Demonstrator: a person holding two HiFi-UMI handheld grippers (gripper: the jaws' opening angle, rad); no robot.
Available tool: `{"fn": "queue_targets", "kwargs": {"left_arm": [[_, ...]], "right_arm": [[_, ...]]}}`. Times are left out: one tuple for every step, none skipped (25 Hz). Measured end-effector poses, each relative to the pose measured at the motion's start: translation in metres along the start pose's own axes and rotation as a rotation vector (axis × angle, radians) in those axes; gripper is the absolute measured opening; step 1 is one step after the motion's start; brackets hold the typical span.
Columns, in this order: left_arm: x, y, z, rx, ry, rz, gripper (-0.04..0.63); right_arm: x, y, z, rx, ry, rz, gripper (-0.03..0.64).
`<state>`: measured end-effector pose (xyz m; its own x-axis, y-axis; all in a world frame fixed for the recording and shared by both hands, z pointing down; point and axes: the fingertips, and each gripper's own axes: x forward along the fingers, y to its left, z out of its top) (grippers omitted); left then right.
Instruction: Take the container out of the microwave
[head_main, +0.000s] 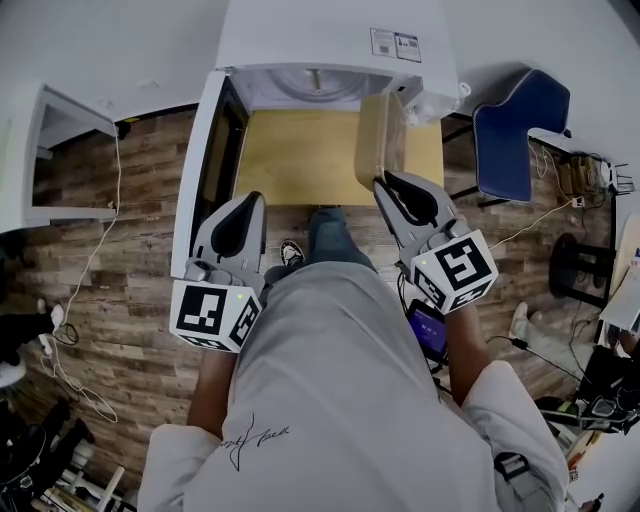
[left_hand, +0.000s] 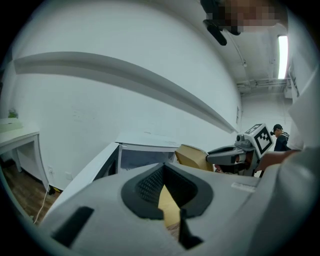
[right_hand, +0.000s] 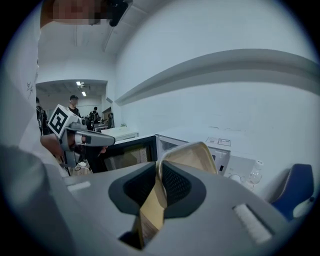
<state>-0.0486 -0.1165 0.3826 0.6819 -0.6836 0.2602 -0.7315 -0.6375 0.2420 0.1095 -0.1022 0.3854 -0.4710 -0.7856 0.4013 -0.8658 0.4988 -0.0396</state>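
The container (head_main: 380, 140) is showing as a translucent, faintly amber plastic tub, rectangular with rounded corners, a thin lipped rim and smooth glossy walls. It is hanging tipped up on edge just outside the microwave (head_main: 330, 40), before the right side of its open mouth and over the counter (head_main: 300, 160). The right tongs (head_main: 390, 185) are pinching its rim between ribbed dark pads. The left tongs (head_main: 250, 200) are sitting closed with nothing between them, beside the microwave's white door (head_main: 200, 160), which is standing swung out at the left. The counter before the microwave is showing a smooth, pale wooden top
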Motion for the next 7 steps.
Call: {"fn": "queue_targets", "kwargs": {"left_arm": [[0.0002,-0.0005,-0.0001,-0.004,0.001,-0.001,-0.005],[0.0004,-0.0006,0.0002,-0.006,0.002,-0.001,-0.005],[0.0006,-0.0006,0.0005,-0.007,0.001,-0.002,-0.005],[0.0008,-0.0003,0.0004,-0.009,0.001,-0.003,-0.005],[0.0008,0.0000,-0.0001,-0.011,0.000,-0.003,-0.005],[0.0007,0.0005,-0.0009,-0.013,0.001,-0.003,-0.005],[0.0006,0.0009,-0.0018,-0.016,0.001,-0.003,-0.005]], "right_arm": [[0.0001,0.0002,0.0003,-0.016,0.005,0.004,0.054],[0.0003,0.0003,0.0008,-0.029,0.009,0.007,0.054],[0.0007,0.0002,0.0012,-0.037,0.012,0.011,0.054],[0.0010,0.0002,0.0014,-0.042,0.014,0.013,0.052],[0.0013,0.0004,0.0012,-0.043,0.016,0.016,0.052],[0.0014,0.0008,0.0007,-0.044,0.018,0.018,0.054],[0.0015,0.0013,0.0000,-0.044,0.020,0.021,0.052]]}}
